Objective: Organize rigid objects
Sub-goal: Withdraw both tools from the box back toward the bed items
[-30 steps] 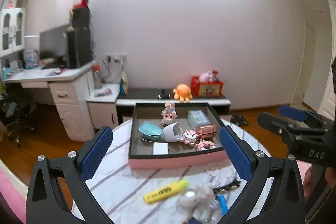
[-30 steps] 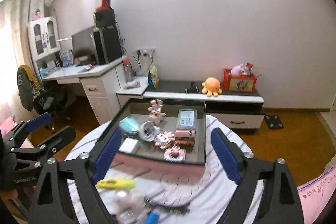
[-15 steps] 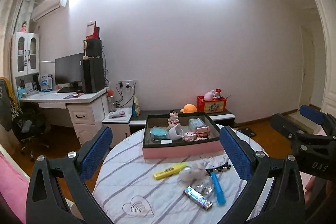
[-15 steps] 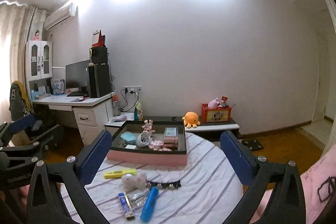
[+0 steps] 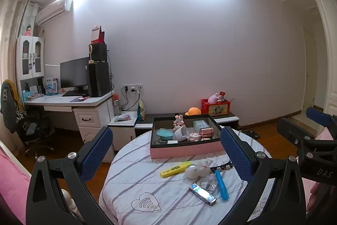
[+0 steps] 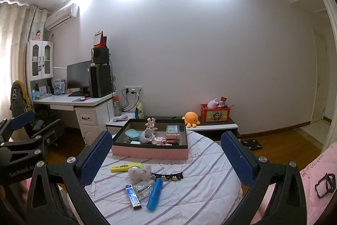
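Blue marker (image 6: 154, 194) nearest right gripper (image 6: 168, 153), ahead-low, long axis roughly along its pointing line; jaws wide, empty. Left gripper (image 5: 166, 153) same, farther.

Left tool (image 5: 166, 153) wide, empty; pink tray (image 5: 185, 150) beyond; yellow highlighter (image 5: 175, 169), perhaps plush (image 5: 197, 170) beside.

**What stays out of sight**

The table (image 6: 210, 161) runs off the bottom edge behind the gripper frames. The tray's (image 5: 185, 150) small figurines are too tiny to identify. The clear packet (image 6: 143, 186) is indistinct.
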### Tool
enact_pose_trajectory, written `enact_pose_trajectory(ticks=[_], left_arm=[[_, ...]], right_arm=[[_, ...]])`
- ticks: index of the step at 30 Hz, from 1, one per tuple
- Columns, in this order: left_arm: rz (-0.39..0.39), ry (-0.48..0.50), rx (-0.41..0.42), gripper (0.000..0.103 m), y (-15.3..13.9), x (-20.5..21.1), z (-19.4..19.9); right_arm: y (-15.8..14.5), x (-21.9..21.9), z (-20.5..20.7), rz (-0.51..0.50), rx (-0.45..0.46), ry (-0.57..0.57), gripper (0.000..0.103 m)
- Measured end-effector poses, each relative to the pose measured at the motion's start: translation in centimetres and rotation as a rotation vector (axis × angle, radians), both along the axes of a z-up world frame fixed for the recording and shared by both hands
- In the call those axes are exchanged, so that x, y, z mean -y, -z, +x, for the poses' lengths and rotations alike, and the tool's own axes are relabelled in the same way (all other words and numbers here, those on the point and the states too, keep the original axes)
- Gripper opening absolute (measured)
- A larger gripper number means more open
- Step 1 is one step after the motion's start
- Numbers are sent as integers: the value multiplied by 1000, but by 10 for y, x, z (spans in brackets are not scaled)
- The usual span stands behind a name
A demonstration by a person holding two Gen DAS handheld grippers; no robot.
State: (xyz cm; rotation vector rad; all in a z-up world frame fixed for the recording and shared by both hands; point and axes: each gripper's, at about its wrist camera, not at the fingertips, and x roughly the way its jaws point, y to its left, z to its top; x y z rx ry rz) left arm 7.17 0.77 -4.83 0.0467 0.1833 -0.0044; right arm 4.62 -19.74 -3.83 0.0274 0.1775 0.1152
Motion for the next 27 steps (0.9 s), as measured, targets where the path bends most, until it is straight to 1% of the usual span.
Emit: enact_pose_trajectory(ticks=[8, 14, 18, 22, 25, 27], left_arm=[[28, -7, -11, 103, 3, 3, 1], [11, 0, -46, 103, 11, 0, 9], [18, 5, -82, 103, 21, 0, 18], [-4, 23, -145, 103, 40, -4, 33], [-17, 29, -215, 103, 60, -8, 46], [-21, 27, -259, 103, 74, -9, 55]], right_arm=[[2, 1, 0, 1, -21, 5, 103], [6, 2, 6, -1, -38, 18, 103], [15, 1, 17, -12, -75, 17, 103], [35, 0, 36, -19, -147, 15, 103], [62, -4, 58, -32, -236, 3, 103], [89, -8, 78, -51, -330, -7, 103]])
